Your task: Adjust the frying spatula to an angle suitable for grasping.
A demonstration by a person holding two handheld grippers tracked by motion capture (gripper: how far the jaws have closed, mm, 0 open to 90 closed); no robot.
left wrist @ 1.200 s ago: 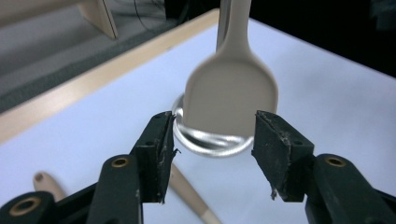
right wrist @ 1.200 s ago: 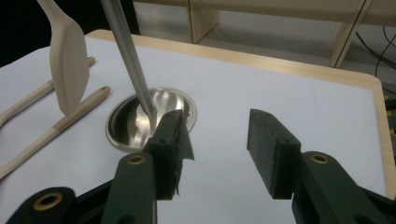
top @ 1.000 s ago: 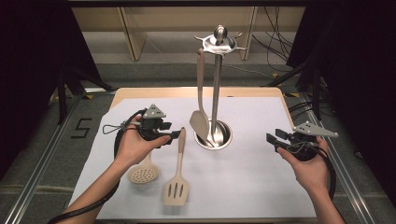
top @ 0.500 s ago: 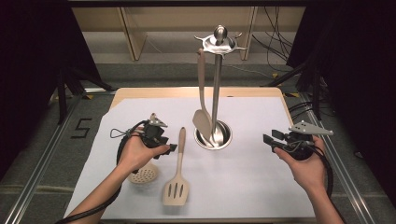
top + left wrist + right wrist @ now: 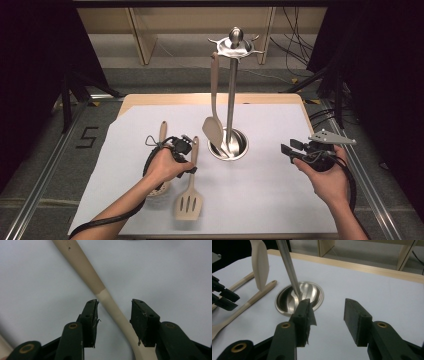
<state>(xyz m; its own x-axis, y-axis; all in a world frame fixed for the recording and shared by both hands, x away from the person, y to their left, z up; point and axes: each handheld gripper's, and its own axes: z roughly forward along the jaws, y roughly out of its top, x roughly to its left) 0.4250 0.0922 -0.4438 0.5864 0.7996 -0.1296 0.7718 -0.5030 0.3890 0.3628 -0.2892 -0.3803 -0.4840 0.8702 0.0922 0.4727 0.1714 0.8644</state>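
- Now the left gripper (image 5: 186,159) sits low over the slotted spatula (image 5: 189,200), whose handle (image 5: 110,305) runs between its fingers (image 5: 90,315); these have just been closing, yet gaps show on both sides, so nothing is gripped.
- Lying flat on the desk (image 5: 270,200), left of the utensil stand (image 5: 231,100), the spatula offers its handle for a mid-length pinch.
- Off to the right, the right gripper (image 5: 292,152) hovers, fingers wide and empty, probably waiting.
- One turner (image 5: 214,125) hangs from the stand.

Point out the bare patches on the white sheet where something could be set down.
Free: between the stand base and the right gripper, and the near edge right of the slotted spatula. Crowded: around the left gripper, over the spatula and skimmer.
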